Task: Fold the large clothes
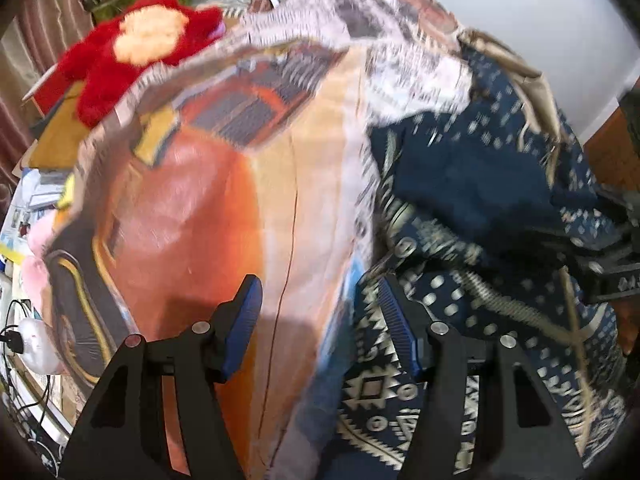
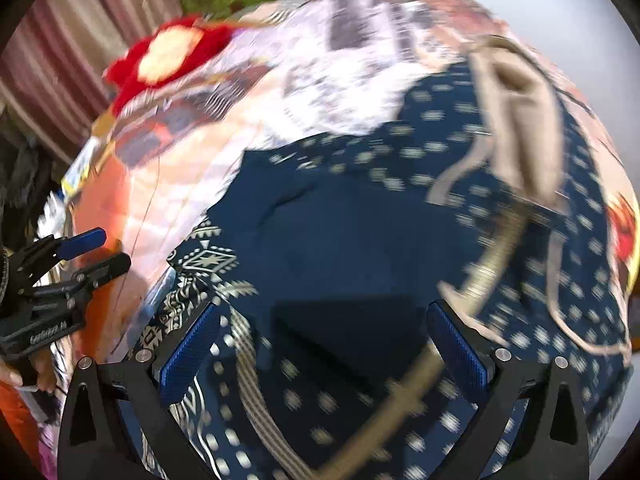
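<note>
A large navy garment (image 1: 472, 184) with white dots and a geometric border lies crumpled on an orange patterned bedsheet (image 1: 200, 220). Beige cords and a beige fabric piece (image 2: 516, 120) run across the garment (image 2: 340, 240). My left gripper (image 1: 320, 308) hangs open over the edge where garment meets sheet, with nothing pinched between its blue pads (image 1: 246, 316). It also shows at the left of the right wrist view, the left gripper (image 2: 100, 250) with jaws apart. My right gripper (image 2: 324, 336) is open just above the navy cloth, pads wide apart. Both views are motion-blurred.
A red plush toy (image 1: 136, 52) sits at the bed's far left, and a pink plush (image 1: 36, 264) lies off the sheet's left edge. Cables and a plug (image 1: 16, 340) lie by the left edge. A striped curtain (image 2: 52, 72) and a white wall (image 1: 520, 8) stand behind.
</note>
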